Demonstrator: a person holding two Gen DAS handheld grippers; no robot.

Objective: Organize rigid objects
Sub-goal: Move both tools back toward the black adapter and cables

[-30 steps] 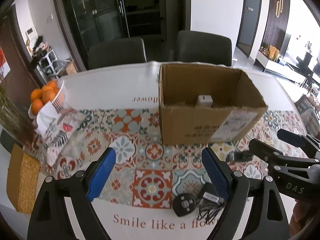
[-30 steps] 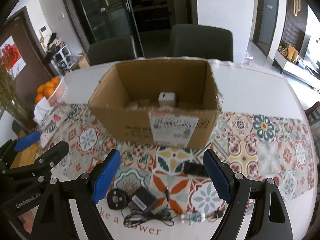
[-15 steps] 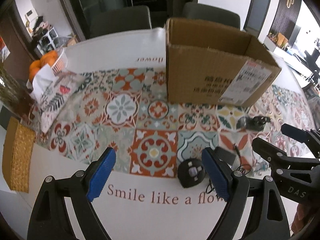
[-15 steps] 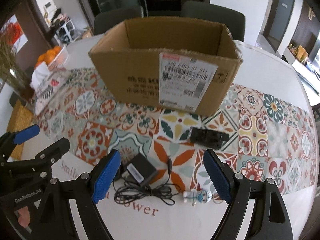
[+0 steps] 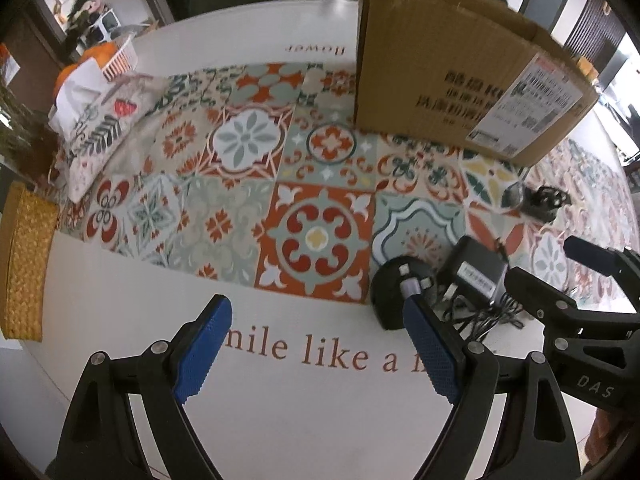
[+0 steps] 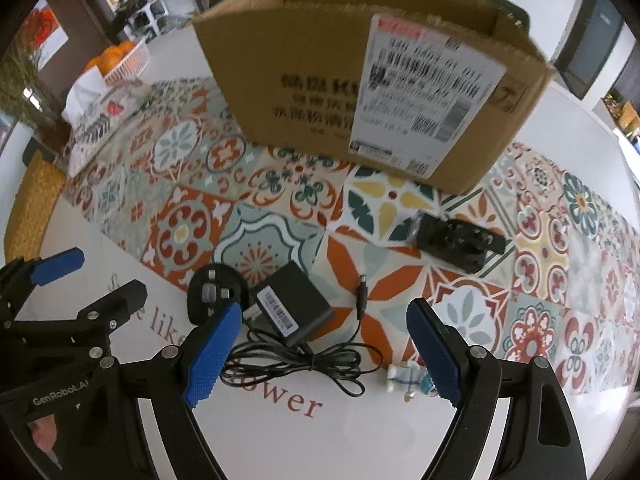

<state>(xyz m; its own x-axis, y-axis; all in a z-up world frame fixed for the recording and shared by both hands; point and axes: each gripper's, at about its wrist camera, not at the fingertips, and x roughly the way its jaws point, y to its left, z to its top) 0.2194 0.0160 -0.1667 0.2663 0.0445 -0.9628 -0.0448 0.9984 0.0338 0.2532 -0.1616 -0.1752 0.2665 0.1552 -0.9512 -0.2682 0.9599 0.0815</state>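
An open cardboard box (image 5: 460,80) (image 6: 360,80) stands on the tiled runner at the back. In front of it lie a round black plug (image 5: 394,292) (image 6: 212,292), a black power adapter (image 5: 474,276) (image 6: 290,304) with a tangled cable (image 6: 304,364), a black bracket-like part (image 5: 546,202) (image 6: 458,244) and a small white and blue figurine (image 6: 408,376). My left gripper (image 5: 316,352) is open and empty, its right finger just before the round plug. My right gripper (image 6: 324,354) is open and empty, low over the adapter's cable.
A tissue pouch (image 5: 96,128) and a basket of oranges (image 5: 108,60) sit at the left. A woven yellow mat (image 5: 24,264) lies at the table's left edge. Chairs stand behind the table. The white table front shows red lettering (image 5: 316,352).
Both grippers have dropped lower and moved forward toward the plug, adapter and cable. The box's inside has gone out of sight. Both stay open.
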